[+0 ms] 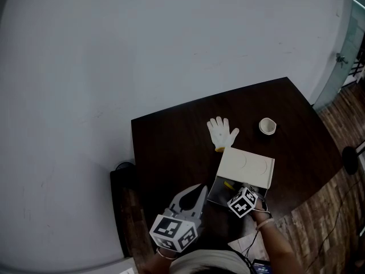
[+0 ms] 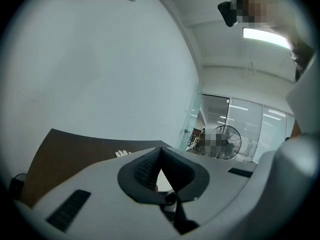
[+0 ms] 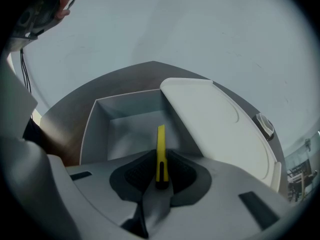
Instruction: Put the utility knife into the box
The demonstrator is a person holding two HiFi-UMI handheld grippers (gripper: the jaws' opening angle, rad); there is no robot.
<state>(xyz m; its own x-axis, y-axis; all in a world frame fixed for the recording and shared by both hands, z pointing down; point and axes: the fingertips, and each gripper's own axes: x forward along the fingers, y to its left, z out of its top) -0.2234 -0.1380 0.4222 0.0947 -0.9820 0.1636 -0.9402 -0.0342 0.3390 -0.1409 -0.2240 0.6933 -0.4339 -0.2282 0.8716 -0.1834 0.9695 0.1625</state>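
Right tongs (image 3: 161, 165) clenched on yellow utility knife (image 3: 161, 143), its free end reaching ahead over the open grey box (image 3: 107, 129). Lid (image 3: 220, 124) raised just right of them. Left tongs (image 2: 160, 155) pressed together, holding nothing. White glove (image 1: 221, 132) and small cup (image 1: 267, 125) lie on the surface (image 1: 171, 147) beyond the box.

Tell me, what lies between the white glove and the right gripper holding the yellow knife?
The box's white lid, seen in the head view, lies between the glove and the right gripper.
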